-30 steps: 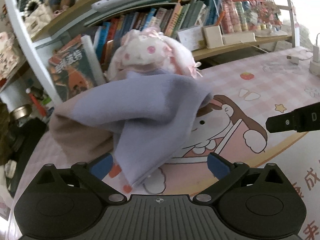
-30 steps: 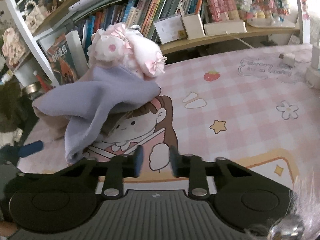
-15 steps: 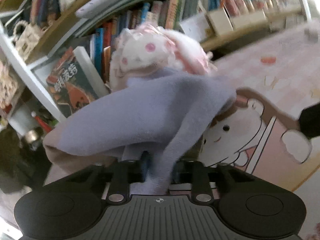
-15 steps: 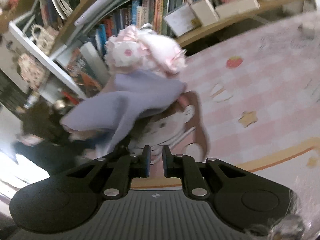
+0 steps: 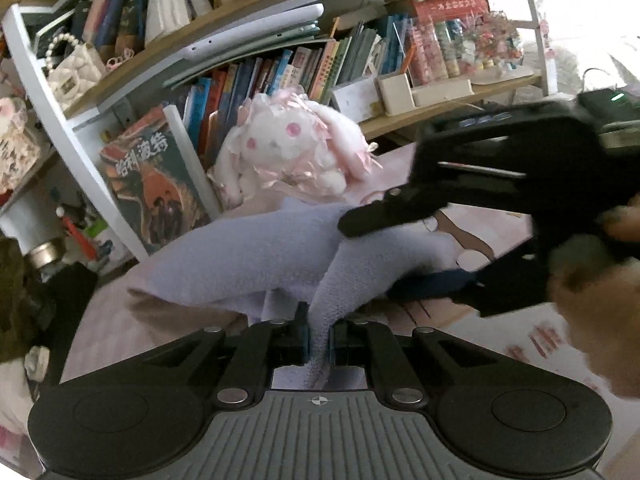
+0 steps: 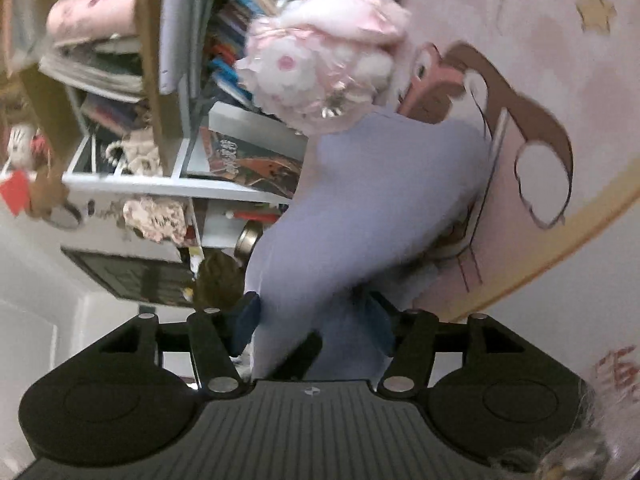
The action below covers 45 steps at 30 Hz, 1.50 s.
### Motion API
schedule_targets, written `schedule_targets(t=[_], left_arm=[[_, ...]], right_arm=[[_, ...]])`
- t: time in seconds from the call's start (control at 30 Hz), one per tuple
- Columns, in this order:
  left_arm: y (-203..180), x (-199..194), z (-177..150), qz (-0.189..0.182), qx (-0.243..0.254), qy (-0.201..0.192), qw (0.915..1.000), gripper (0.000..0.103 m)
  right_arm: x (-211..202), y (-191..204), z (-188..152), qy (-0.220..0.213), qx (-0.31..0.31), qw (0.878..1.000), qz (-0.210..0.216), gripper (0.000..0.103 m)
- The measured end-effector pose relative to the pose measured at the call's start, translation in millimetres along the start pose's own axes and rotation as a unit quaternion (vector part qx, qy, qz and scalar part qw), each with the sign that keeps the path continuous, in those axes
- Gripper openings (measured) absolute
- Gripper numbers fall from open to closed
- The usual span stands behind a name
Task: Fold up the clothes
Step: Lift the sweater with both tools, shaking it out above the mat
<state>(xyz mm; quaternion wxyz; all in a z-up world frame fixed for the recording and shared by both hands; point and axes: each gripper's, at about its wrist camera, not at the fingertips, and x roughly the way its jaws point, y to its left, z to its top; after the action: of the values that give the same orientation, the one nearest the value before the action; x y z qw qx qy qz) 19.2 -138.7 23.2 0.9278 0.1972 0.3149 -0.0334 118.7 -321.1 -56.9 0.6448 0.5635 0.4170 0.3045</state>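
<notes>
Behind lilac garment (image 5: pixel 256 256) plush rabbit (image 5: pixel 292 152), left tongs (image 5: pixel 318 338) pinching it, right tongs (image 6: pixel 316 320) spread

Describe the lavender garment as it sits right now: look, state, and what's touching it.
The lavender garment is soft, fleecy knit with a tan panel at its lower left edge. It lies bunched on the pink cartoon mat, in front of the plush bunny. The left claw is shut on a twisted strip of it. The right claw is open, fingers either side of the cloth; contact is too blurred to judge.
</notes>
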Motion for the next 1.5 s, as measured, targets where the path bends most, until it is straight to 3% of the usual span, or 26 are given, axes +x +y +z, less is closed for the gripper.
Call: schedule_targets(t=[0.1,0.3,0.37,0.4,0.43,0.57,0.67,0.73,0.77,0.87,0.93,1.1,1.27,1.3,1.4,1.5], left_arm=[[3.7,-22.0,-10.0,-0.004,0.004,-0.003,1.0,0.008],[5.5,-39.4,-22.1,-0.006,0.025,-0.006,0.9997,0.008],[2.9,-28.2,-24.0,0.004,0.031,0.004,0.9995,0.007],[1.6,-22.6,-24.9,0.008,0.034,0.009,0.9993,0.008],[0.2,-17.0,-25.8,0.013,0.038,0.014,0.9991,0.013],[-11.8,-5.4,-31.4,0.025,0.061,0.016,0.9977,0.02],[-14.4,5.1,-36.7,0.03,0.051,0.021,0.9981,0.02],[-4.3,11.9,-39.6,0.027,0.011,0.026,0.9992,0.007],[2.2,13.1,-39.7,0.026,-0.007,0.025,0.9993,0.007],[15.3,3.0,-35.5,0.031,-0.03,-0.001,0.9991,0.006],[21.6,-8.2,-31.6,0.036,-0.033,-0.021,0.9986,0.006],[29.2,-29.3,-29.3,0.034,-0.03,-0.034,0.9984,0.006],[35.2,-36.8,-32.6,0.036,-0.028,-0.032,0.9985,0.005],[36.4,-37.3,-32.8,0.036,-0.028,-0.031,0.9985,0.005],[40.1,-38.9,-33.4,0.034,-0.03,-0.029,0.9985,0.005],[44.8,-47.6,-26.1,0.02,-0.035,-0.046,0.9981,0.005]], right_arm=[[5.7,-7.0,-0.2,-0.005,0.039,0.999,-0.013,0.057],[5.3,-13.5,-4.4,-0.019,0.045,0.998,-0.042,0.047],[4.5,-15.3,-5.6,-0.025,0.049,0.997,-0.047,0.034],[4.3,-14.4,-6.6,-0.026,0.046,0.997,-0.051,0.021],[4.1,-11.6,-8.0,-0.027,0.038,0.997,-0.056,0.018],[-3.1,15.5,-14.3,-0.03,-0.018,0.999,-0.04,0.014],[-6.9,36.5,-18.1,-0.025,-0.047,0.998,-0.019,0.014],[-8.3,46.5,-20.4,-0.022,-0.063,0.998,-0.019,0.013],[-9.3,48.0,-21.5,-0.02,-0.071,0.997,-0.025,0.013],[-10.9,37.2,-22.9,-0.014,-0.065,0.996,-0.054,0.023],[-11.3,20.9,-22.2,-0.011,-0.033,0.997,-0.073,0.049],[-13.0,-28.9,-24.3,-0.011,0.096,0.994,-0.054,0.058],[-8.8,-41.4,-21.6,-0.031,0.141,0.988,-0.053,0.061],[-7.9,-43.4,-20.7,-0.037,0.149,0.987,-0.056,0.058],[-4.3,-39.2,-19.0,-0.035,0.132,0.989,-0.061,0.012],[-12.5,-21.5,-14.9,-0.049,0.09,0.994,-0.043,0.011]])
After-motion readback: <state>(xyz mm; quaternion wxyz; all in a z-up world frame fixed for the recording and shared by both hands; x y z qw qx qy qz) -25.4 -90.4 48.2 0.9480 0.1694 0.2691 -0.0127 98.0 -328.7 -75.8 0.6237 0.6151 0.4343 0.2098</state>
